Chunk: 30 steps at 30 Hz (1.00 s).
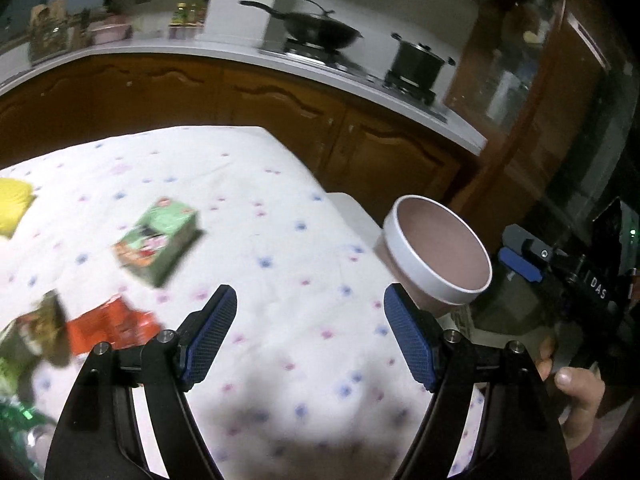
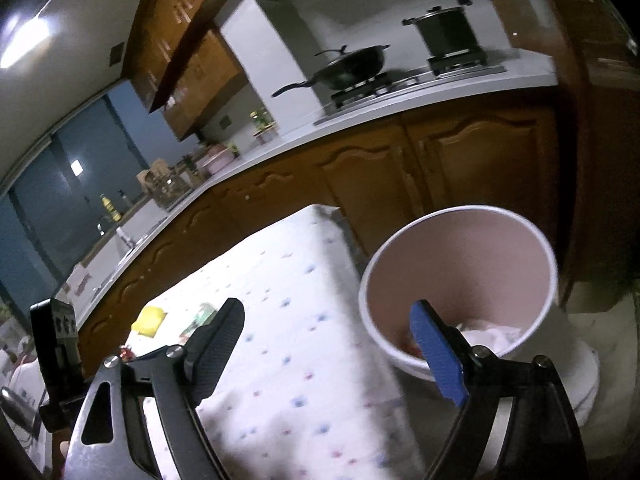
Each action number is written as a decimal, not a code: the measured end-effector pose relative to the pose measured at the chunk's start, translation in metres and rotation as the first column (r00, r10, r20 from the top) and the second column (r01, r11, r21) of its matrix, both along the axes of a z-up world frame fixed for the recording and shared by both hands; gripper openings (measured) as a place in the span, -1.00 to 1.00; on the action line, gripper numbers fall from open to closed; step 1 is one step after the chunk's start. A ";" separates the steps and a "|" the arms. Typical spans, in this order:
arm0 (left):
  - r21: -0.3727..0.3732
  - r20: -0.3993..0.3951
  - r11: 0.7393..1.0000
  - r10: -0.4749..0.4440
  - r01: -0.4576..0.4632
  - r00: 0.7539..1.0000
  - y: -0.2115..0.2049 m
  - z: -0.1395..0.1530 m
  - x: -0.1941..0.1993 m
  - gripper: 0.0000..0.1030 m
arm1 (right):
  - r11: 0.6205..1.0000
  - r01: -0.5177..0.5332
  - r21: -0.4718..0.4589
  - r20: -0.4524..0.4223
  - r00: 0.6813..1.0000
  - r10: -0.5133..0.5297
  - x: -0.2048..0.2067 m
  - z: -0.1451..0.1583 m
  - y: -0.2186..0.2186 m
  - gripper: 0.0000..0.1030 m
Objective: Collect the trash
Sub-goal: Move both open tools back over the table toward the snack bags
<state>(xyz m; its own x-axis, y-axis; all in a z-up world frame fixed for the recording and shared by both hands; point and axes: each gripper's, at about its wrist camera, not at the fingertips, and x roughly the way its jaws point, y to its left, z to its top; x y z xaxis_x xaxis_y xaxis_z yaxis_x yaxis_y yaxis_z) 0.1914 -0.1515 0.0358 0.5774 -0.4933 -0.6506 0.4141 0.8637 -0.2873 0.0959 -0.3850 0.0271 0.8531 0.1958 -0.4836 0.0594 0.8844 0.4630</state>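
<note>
A pink bin with a white rim stands off the table's right edge; in the right wrist view the bin holds crumpled white paper and something red. My left gripper is open and empty above the spotted tablecloth. On the cloth lie a green carton, a red wrapper, a yellow item and a brown packet. My right gripper is open and empty, its right finger over the bin's near rim.
A kitchen counter with wooden cabinets runs behind the table, bearing a wok and a black pot. The right gripper's body and the hand holding it are at the left wrist view's right edge. Green crinkled wrapping lies bottom left.
</note>
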 end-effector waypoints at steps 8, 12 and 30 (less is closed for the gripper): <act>0.007 0.016 0.997 0.073 -0.073 0.997 0.057 0.002 -0.017 0.51 | 0.997 -0.082 -0.016 -0.007 0.997 0.082 0.007 0.001 0.046 0.68; 0.010 0.022 0.992 0.123 -0.123 0.992 0.084 0.002 -0.022 0.51 | 0.992 -0.121 -0.024 -0.016 0.993 0.121 0.011 0.000 0.068 0.68; 0.037 0.031 0.957 0.286 -0.287 0.958 0.194 0.001 -0.033 0.51 | 0.943 -0.333 -0.029 -0.071 0.941 0.330 0.034 -0.017 0.165 0.68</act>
<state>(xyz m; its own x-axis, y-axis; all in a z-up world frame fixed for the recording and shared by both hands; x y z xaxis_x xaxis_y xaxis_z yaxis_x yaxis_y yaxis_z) 0.1586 0.0425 0.0363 0.7070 -0.2783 -0.6502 0.1547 0.9579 -0.2418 0.1295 -0.2200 0.0106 0.7098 0.4418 -0.5486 -0.2118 0.8767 0.4319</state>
